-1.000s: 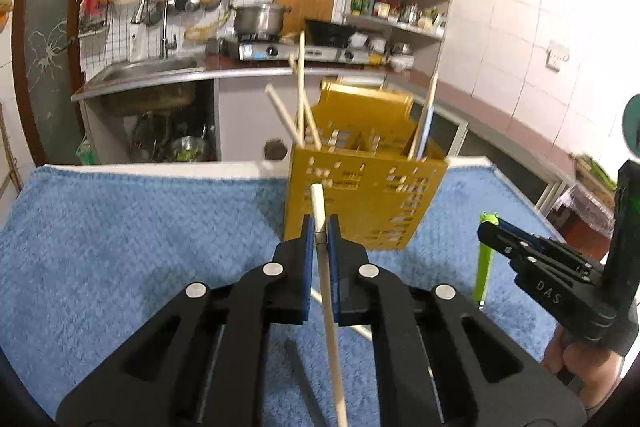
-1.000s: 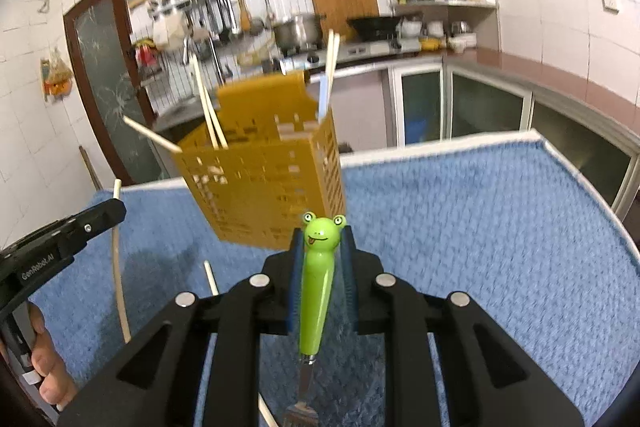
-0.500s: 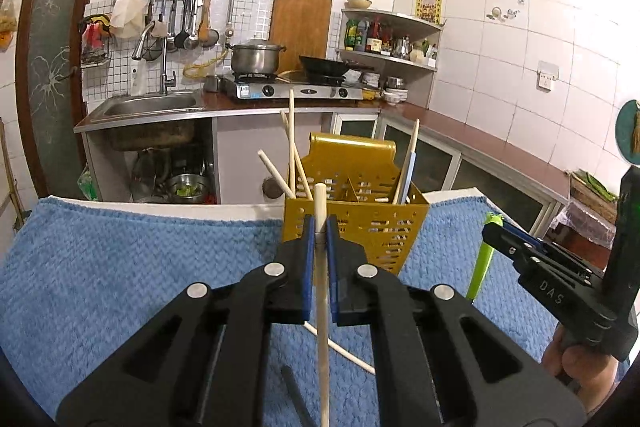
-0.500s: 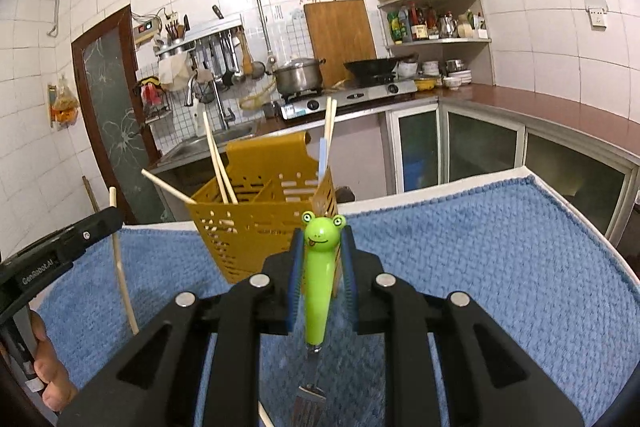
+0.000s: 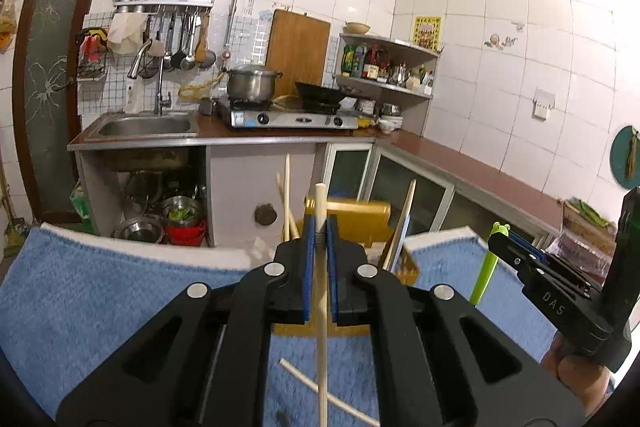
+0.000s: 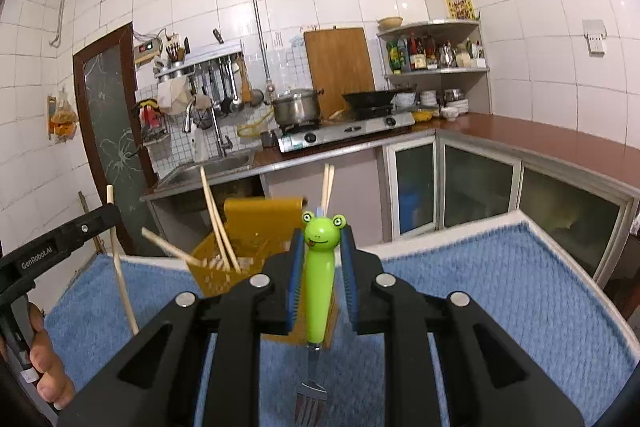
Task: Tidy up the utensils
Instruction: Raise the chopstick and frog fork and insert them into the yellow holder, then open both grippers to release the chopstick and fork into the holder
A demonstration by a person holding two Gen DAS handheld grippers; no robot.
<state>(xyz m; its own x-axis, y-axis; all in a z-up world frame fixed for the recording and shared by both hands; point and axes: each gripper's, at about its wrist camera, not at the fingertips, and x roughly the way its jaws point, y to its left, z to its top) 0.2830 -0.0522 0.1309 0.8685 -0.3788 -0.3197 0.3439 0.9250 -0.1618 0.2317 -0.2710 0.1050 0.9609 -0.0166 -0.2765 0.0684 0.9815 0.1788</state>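
My left gripper (image 5: pixel 319 227) pinches a chopstick (image 5: pixel 321 307); my right gripper (image 6: pixel 321 247) squeezes the frog fork (image 6: pixel 319 279). The yellow holder (image 6: pixel 256 223) sits just ahead of both jaws. Next I should drop them in.

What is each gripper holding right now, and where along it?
Left gripper clamps a chopstick near its upper end. Right gripper clamps the frog fork by its green handle, tines down.

A rough blue woven cloth (image 6: pixel 500 291) covers the desk under the matt perforated yellow plastic utensil basket (image 6: pixel 256 227), pale smooth wooden chopstick (image 5: pixel 321 307) and glossy green frog-headed plastic-handled metal fork (image 6: pixel 318 283).
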